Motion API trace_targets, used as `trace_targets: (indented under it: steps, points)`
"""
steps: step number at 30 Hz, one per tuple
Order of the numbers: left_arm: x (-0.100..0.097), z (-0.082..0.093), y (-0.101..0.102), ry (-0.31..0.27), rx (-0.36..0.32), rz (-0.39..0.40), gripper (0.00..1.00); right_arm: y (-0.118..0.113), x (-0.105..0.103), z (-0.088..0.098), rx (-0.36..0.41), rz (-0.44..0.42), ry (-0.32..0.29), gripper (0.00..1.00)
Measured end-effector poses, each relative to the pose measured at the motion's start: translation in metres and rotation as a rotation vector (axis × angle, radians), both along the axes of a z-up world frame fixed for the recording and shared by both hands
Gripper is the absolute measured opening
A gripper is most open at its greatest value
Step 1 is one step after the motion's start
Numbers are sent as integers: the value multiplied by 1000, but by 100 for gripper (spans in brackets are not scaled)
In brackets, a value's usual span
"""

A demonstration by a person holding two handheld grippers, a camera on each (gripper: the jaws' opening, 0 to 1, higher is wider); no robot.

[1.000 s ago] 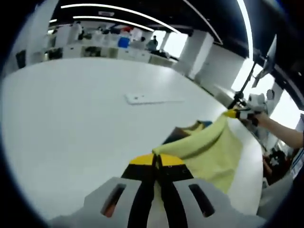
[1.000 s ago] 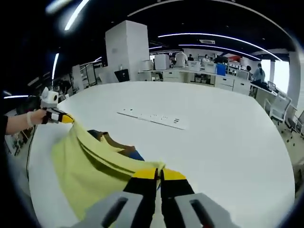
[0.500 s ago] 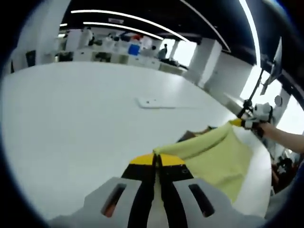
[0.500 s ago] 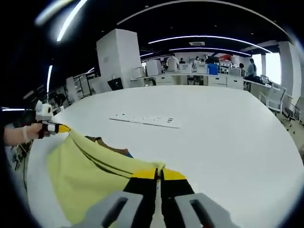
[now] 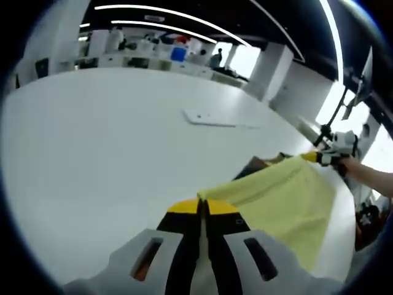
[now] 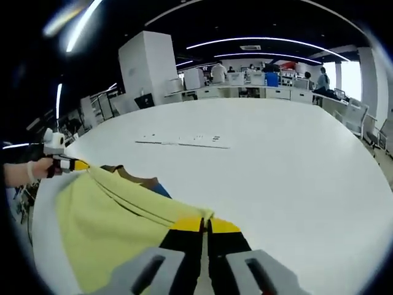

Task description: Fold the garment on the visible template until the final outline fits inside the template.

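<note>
On white table (image 5: 92, 141), tongs (image 5: 203, 208) pinching garment (image 5: 288, 200) edge

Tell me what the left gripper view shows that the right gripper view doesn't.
Left gripper view: the right gripper seen from across the yellow garment, a hand behind it, and bright windows behind that.

Right gripper view: the left gripper across the garment, and a tall white block past the table.

Both share the white table, the flat white strip lying on it, the garment's dark collar edge, desks and people far off, and each view's own jaws shut on a garment corner.
</note>
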State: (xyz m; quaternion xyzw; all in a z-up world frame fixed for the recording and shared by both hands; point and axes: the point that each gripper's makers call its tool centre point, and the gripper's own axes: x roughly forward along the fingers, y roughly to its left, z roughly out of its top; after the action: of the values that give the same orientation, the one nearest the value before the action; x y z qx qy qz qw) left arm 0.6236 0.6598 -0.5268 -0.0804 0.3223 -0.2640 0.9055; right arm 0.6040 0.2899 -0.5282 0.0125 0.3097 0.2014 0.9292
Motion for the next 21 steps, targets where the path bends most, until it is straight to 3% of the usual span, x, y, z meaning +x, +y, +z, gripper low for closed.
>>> trace_targets:
  steps: [11,14,16,18,21]
  points:
    - [-9,-4,-5,9,2,-1,0,1,-5,-3,15,-4,14,0]
    - [-10,3,-9,-62,32,-73,1,-3,-3,-1,-14,31,3,3]
    - [-15,8,-8,-85,59,-89,4,-7,-3,2,-55,42,-17,16]
    - [-15,10,-7,-113,79,-128,11,-8,-3,5,-57,71,-23,26]
    - [-15,18,-3,-176,155,-187,25,-10,-6,21,-111,128,-71,28]
